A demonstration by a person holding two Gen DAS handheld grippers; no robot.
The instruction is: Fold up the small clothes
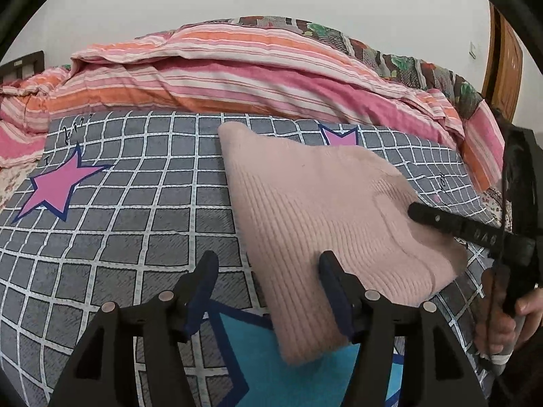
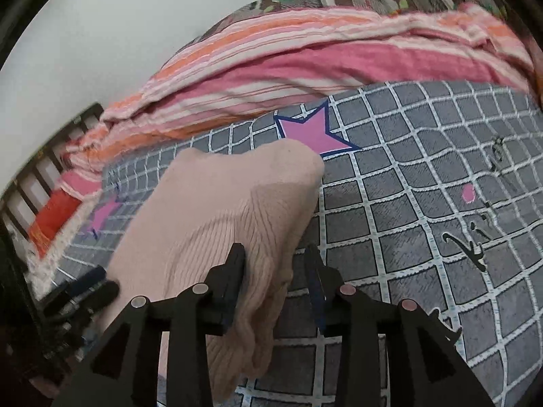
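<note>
left gripper [image 1: 268, 264]: jaws apart, nothing held, straddling the knit's [image 1: 325, 217] near-left edge | right gripper [image 2: 275, 257]: jaws apart, knit's right edge between them, unpinched | knit: folded, flat on checked sheet [image 1: 135, 203], short of striped quilt [image 1: 237, 78] | advice: lift clear without snagging, then press layers flat.

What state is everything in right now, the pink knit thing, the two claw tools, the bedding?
Pink knit garment: folded, lying on the checked sheet.
Left gripper: open, garment's edge between its fingers.
Right gripper: open, garment's edge between its fingers.
Striped quilt: bunched up behind.
</note>
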